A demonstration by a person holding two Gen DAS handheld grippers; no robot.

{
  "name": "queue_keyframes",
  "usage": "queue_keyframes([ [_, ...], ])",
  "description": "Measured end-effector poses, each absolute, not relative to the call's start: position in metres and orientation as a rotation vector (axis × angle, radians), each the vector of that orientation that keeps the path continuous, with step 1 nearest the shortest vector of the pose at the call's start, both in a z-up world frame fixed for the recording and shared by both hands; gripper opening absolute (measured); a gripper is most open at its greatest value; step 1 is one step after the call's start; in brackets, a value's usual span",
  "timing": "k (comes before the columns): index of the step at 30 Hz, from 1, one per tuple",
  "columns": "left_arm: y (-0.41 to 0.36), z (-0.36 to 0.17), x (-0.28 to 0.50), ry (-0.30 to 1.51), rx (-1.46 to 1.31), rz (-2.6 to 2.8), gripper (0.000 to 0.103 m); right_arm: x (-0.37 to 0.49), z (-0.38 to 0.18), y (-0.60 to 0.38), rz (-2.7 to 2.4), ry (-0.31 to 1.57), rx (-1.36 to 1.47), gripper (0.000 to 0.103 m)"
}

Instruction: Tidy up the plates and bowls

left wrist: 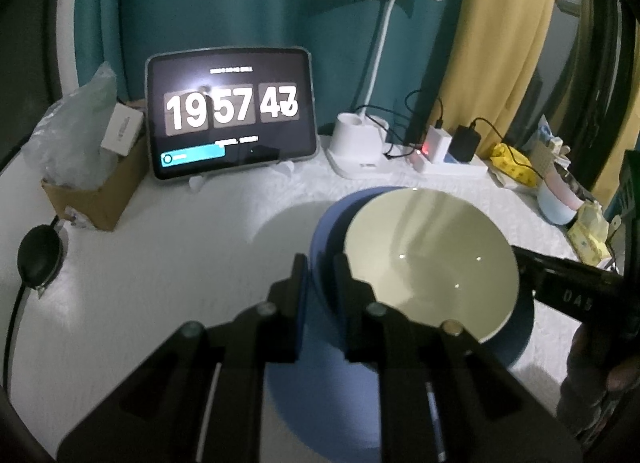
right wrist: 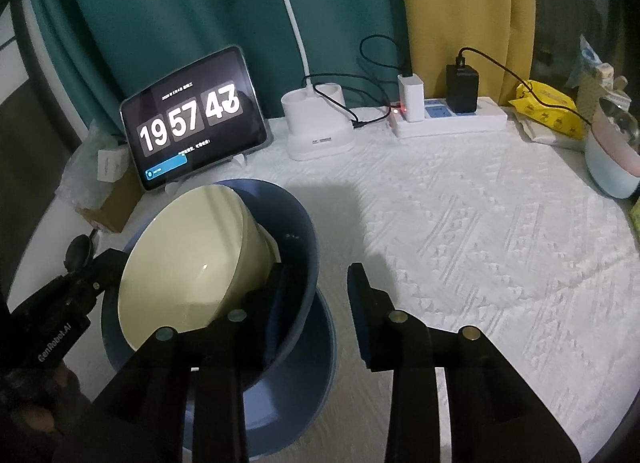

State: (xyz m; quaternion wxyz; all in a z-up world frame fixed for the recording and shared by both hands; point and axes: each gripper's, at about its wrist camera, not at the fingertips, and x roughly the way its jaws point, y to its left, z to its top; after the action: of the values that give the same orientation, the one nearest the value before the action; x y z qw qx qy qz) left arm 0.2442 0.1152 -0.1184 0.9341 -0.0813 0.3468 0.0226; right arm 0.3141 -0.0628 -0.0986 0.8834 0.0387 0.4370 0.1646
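Observation:
A cream bowl lies tilted inside a dark blue bowl, which rests on a blue plate on the white cloth. My left gripper is shut on the blue bowl's near rim, beside the cream bowl and above the plate. My right gripper straddles the opposite wall of the blue bowl. One finger is inside the bowl and the other stands well clear outside, so the jaws are open. The left gripper also shows at the left edge of the right wrist view.
At the back stand a tablet clock, a white lamp base and a power strip with chargers. Yellow packets and a pale blue bowl sit far right. A cardboard box is on the left.

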Motion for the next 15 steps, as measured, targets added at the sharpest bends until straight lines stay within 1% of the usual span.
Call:
queue_keyframes([
  [12, 0.104, -0.108, 0.221, 0.663, -0.115, 0.077, 0.017, 0.294, -0.087, -0.068, 0.332, 0.884, 0.068, 0.034],
  [13, 0.103, -0.107, 0.219, 0.659, -0.115, 0.077, 0.018, 0.292, -0.086, -0.068, 0.332, 0.882, 0.067, 0.034],
  [15, 0.101, -0.105, 0.214, 0.650, -0.110, 0.082, 0.026, 0.288, -0.084, -0.069, 0.332, 0.876, 0.065, 0.035],
])
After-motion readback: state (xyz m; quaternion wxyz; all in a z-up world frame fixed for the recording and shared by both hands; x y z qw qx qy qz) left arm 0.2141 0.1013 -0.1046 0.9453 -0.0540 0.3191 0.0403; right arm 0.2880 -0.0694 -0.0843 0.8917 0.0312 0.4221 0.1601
